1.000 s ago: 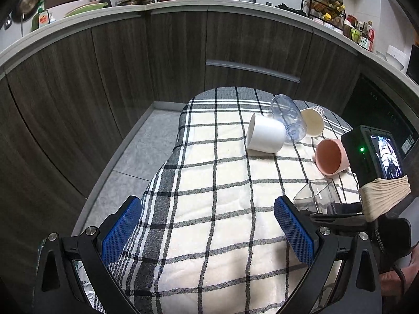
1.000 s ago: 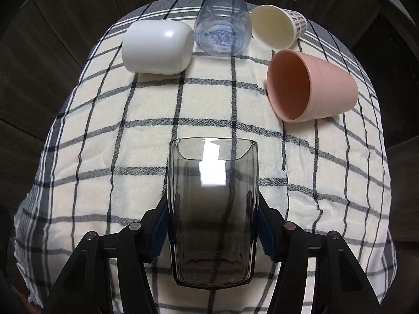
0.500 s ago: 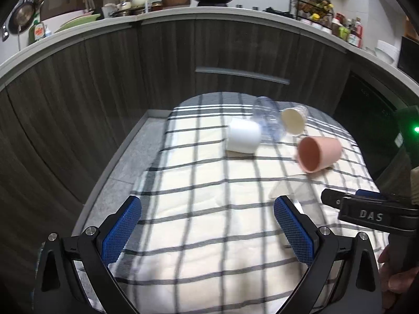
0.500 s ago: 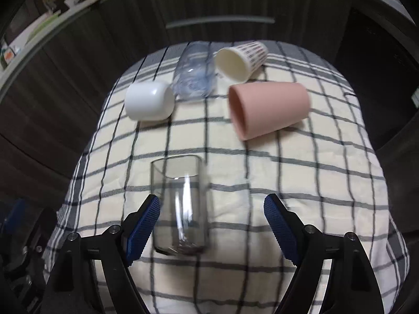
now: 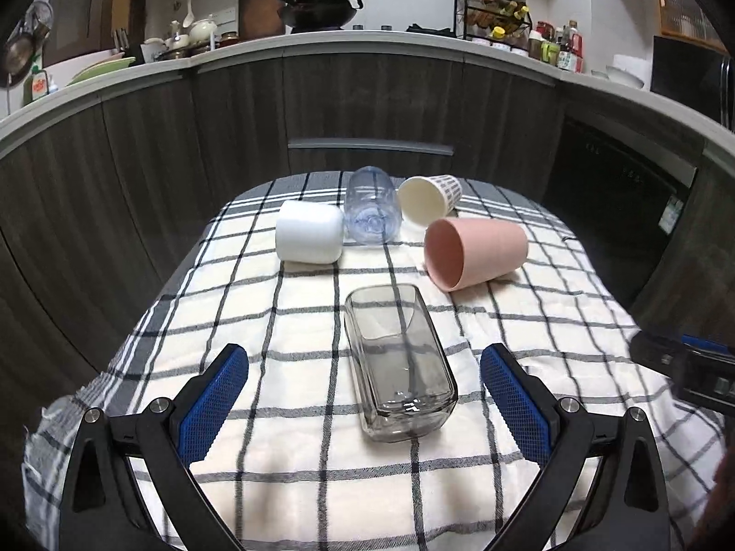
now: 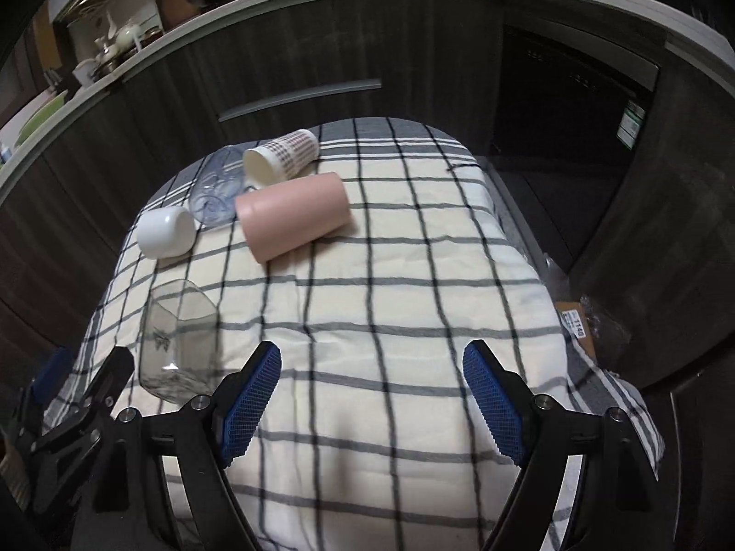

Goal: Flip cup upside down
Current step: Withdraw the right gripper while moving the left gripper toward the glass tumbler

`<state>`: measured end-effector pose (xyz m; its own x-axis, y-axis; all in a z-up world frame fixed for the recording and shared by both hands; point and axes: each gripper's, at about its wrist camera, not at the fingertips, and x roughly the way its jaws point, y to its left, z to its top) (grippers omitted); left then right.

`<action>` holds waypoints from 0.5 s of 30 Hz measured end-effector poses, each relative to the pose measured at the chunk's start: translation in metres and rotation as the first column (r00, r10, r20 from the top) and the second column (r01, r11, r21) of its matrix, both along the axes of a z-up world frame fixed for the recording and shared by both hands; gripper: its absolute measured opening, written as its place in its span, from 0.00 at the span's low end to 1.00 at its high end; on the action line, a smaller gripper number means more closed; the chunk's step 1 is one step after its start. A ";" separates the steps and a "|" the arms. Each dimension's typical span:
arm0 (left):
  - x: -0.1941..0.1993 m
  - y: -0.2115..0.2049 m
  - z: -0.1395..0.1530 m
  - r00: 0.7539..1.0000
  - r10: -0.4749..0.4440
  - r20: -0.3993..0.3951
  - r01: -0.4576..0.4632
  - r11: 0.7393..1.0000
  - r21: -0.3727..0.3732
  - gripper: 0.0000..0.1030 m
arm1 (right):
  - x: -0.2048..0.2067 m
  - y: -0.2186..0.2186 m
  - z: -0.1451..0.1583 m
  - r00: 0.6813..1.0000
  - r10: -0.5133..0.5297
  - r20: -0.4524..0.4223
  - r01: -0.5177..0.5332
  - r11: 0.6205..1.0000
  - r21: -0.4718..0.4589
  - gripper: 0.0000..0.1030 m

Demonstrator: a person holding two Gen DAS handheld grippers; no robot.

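A clear square glass cup point(image 5: 398, 360) lies on its side on the checked cloth, mouth away from me, base between the open fingers of my left gripper point(image 5: 365, 402), which does not touch it. It also shows in the right wrist view point(image 6: 177, 340), left of my right gripper point(image 6: 372, 392), which is open and empty over bare cloth. Further back lie a pink cup point(image 5: 475, 252), a white cup point(image 5: 308, 238), a clear blue cup point(image 5: 372, 211) and a patterned paper cup point(image 5: 429, 198), all on their sides.
The checked cloth point(image 5: 275, 450) covers a small table. Dark kitchen cabinets point(image 5: 229, 128) curve round behind it, with a worktop of pans and bottles above. A cardboard box point(image 6: 583, 326) sits on the floor at the right. The right gripper's body point(image 5: 689, 374) shows at the right edge.
My right gripper let go of the glass cup, which now lies on the cloth, and moved off to the right. My left gripper moved in until its open fingers flank the glass.
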<state>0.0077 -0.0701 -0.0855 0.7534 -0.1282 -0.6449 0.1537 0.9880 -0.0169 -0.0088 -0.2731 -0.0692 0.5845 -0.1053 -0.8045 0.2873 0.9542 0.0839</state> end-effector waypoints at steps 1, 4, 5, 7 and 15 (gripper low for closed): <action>0.000 -0.002 -0.003 1.000 0.014 0.009 -0.014 1.000 0.008 1.00 | -0.003 -0.004 -0.004 1.000 -0.007 0.001 0.007 1.000 0.005 0.79; 0.001 -0.005 -0.014 0.999 0.042 0.019 -0.043 0.999 0.014 1.00 | -0.009 -0.012 -0.013 1.000 -0.020 -0.007 0.020 0.999 0.025 0.79; 0.003 -0.005 -0.017 0.999 0.042 0.019 -0.042 0.999 0.008 1.00 | -0.008 -0.013 -0.017 1.000 -0.024 -0.009 0.025 0.999 0.032 0.79; 0.001 -0.007 -0.020 0.999 0.041 0.027 -0.041 0.999 0.007 1.00 | -0.010 -0.016 -0.021 1.000 -0.029 -0.009 0.030 0.999 0.041 0.79; 0.004 -0.019 -0.036 0.999 0.025 0.025 -0.026 0.999 0.033 1.00 | -0.012 -0.028 -0.038 0.998 -0.060 -0.011 0.061 0.995 0.085 0.79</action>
